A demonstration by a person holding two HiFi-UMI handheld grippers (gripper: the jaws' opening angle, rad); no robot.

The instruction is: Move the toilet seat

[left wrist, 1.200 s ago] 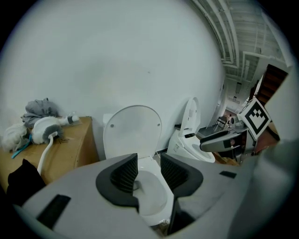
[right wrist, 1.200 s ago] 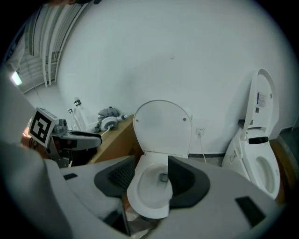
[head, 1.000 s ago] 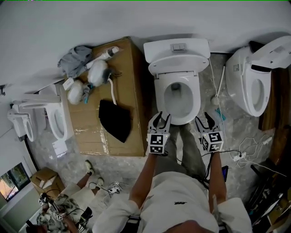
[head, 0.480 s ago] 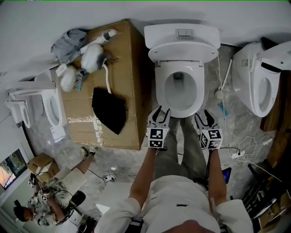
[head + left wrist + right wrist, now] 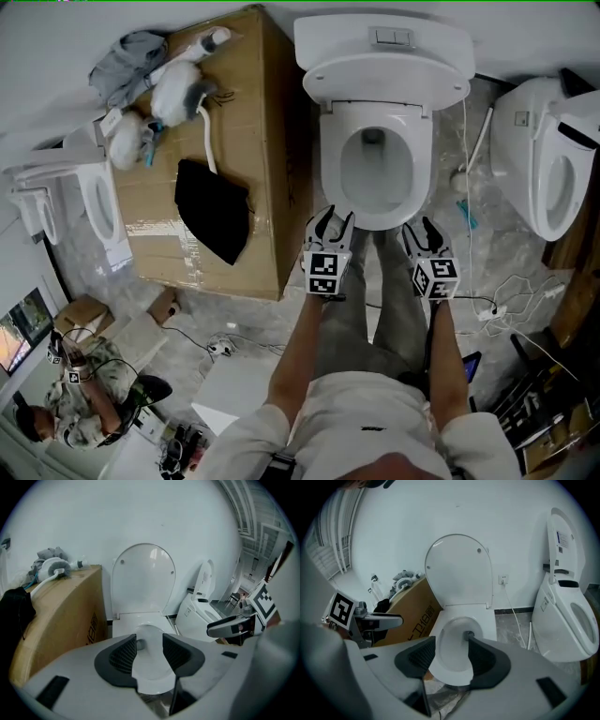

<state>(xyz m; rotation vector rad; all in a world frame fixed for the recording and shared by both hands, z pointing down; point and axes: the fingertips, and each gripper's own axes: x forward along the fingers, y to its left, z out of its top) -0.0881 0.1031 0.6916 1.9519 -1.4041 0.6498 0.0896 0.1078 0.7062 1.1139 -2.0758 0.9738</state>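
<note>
**Grippers lined up at the bowl, seat standing up**

The toilet seat (image 5: 143, 581) stands at 12 o'clock, raised against the cistern: a glossy white oval, upright.

Both grippers hang just short of the toilet bowl (image 5: 330, 169) front rim, probably squaring up to reach it.

The left gripper (image 5: 336, 220) jaws are opening, with nothing between them. The right gripper (image 5: 424, 230) jaws are slightly parted and empty.

A cardboard box (image 5: 234, 122) sits at 10 o'clock.

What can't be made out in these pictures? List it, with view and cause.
- Seat ring on the bowl: every view, white on white, no edge shows.
- Bowl's front: gripper views, behind left claw (jaws opening, empty) and right claw.
- Neighbouring toilet: head view, cut by right edge.
- Floor under the person: head view, body covers it.
</note>
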